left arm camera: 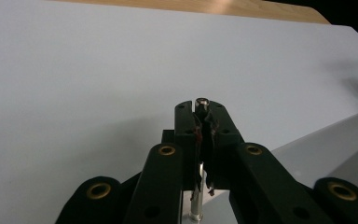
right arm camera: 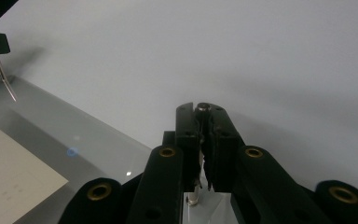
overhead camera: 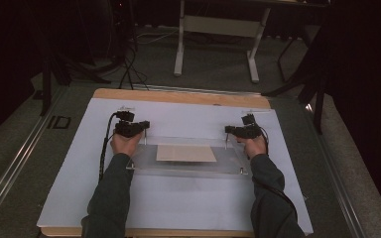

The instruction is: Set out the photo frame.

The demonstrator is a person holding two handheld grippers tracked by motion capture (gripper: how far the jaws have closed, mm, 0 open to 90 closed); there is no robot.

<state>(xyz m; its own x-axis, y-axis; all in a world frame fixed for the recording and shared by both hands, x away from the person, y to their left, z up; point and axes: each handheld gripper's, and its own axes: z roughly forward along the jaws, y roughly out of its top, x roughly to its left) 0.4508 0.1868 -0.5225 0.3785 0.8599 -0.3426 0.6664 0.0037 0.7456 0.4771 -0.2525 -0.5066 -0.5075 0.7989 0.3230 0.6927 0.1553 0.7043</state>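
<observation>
A clear plate (overhead camera: 188, 157) lies at the centre of the high view on the white-covered tabletop (overhead camera: 178, 203), a tan sheet (overhead camera: 186, 153) on it. The left gripper (left arm camera: 201, 108) is clamped on the upright metal post (left arm camera: 201, 103) at the plate's upper-left corner, the right gripper (right arm camera: 203, 112) on the post (right arm camera: 203, 108) at the upper right. If one side is raised unevenly, the plate could be tilted and the sheet slid off; the smooth posts could be lost from the jaws.

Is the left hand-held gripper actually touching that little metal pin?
Touching. In the left gripper view, the left hand-held gripper has its black jaws shut on the metal pin, whose rounded top pokes out between the tips.
</observation>
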